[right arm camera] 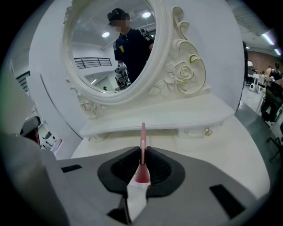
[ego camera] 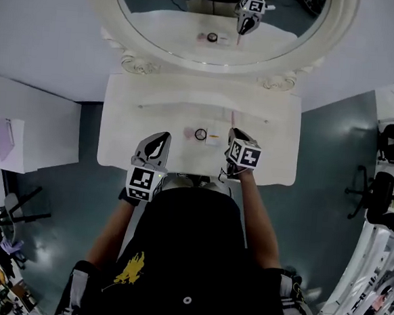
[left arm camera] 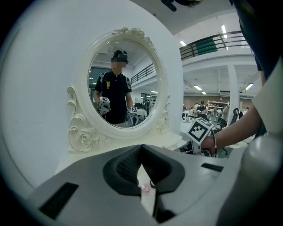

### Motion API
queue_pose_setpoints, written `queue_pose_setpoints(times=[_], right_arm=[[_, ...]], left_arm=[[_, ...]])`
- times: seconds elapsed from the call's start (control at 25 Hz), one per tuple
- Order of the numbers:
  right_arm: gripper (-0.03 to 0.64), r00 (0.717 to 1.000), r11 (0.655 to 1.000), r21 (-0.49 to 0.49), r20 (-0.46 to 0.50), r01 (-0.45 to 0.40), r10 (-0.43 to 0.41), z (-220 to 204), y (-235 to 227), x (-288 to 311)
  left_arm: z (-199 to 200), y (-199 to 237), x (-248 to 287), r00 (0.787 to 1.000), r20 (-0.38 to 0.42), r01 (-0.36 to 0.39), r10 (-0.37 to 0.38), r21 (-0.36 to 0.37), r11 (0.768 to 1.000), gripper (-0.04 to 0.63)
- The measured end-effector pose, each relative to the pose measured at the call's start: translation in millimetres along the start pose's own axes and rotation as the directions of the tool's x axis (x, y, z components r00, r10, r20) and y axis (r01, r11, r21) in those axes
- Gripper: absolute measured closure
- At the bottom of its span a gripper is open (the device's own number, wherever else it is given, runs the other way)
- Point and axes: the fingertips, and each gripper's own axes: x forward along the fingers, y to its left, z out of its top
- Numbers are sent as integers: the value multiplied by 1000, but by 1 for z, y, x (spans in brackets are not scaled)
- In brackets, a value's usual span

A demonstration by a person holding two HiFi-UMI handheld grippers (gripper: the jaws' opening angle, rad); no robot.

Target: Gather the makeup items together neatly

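Two claws over the table, one pink stick left to place.
My best move, I judge, is to lower the stick flat, just beside the small items at mid-table and in line with them, easing my grip only once it rests. The table (ego camera: 117, 140) and mirror (ego camera: 211, 59) lie ahead. My right claw (right arm camera: 143, 165) tilts down, pinching the stick (right arm camera: 143, 141), which points to the far side, just right of the round item (ego camera: 200, 134). My left claw (left arm camera: 141, 163) is pressed together on nothing, at the near edge, left.
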Motion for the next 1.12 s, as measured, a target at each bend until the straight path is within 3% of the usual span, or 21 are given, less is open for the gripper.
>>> queue_pose_setpoints(times=[0.28,0.52,0.84,1.12], right_arm=[[555,999,998,52,-17,32,-31,-22,-14,0],[555,996,995,77,-60,65,-61,-37,-20,13],[554,987,989,101,-127,106,-93,-68,-14,38],[554,985,985,132,-149,110,-90,-85,-14,51]], left_arm=[[4,-11,19,998,-17,65,-65,-2,998,583],[-6,-7,27,997,-52,62,-64,-40,997,583],[-33,-16,28,987,-108,107,-117,-96,990,583],[-44,-20,25,983,-125,125,-136,-90,988,583]])
